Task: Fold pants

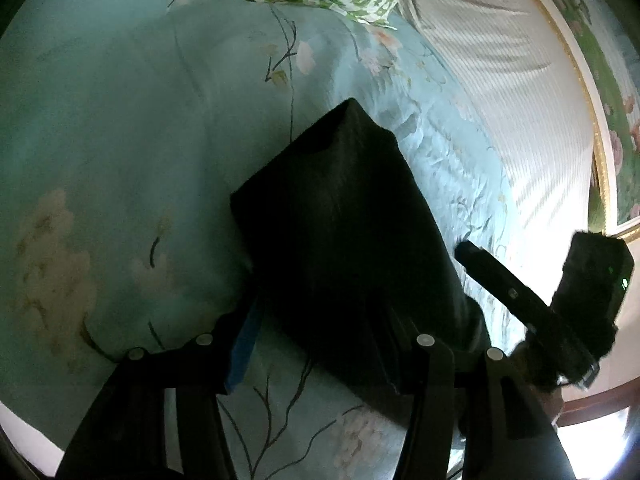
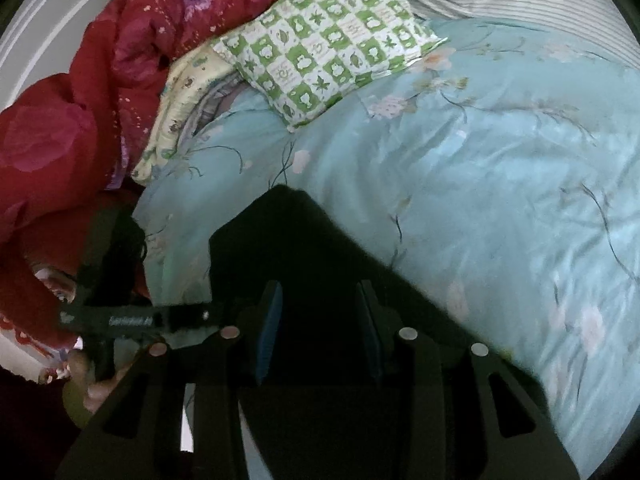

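Pants, black and already folded into a compact slab, lie on the pale blue floral quilt of the bed, directly ahead of both pairs of tongs. The left tongs stand open, one blue-padded finger clear of the cloth on its left, the other finger lost against the dark fabric on the right, so whether that side touches the pants I cannot tell. In the right wrist view the right tongs are also spread, with the pants filling the gap between the two blue pads; the cloth looks to sit between them without being pinched, though the darkness makes that uncertain.

Judging by the neat rectangular outline, the folding seems nearly finished, and the step in hand is probably squaring or pressing the bundle, or taking its near edge for one last fold. To do that well, both tongs should bite the near edge at matching points, through all layers at once, so that no inner layer slides. Lift low and carry the edge straight toward the far corner, which points at the green checked pillow. The satin-like quilt looks slippery, so the bundle may skate forward; move slowly.
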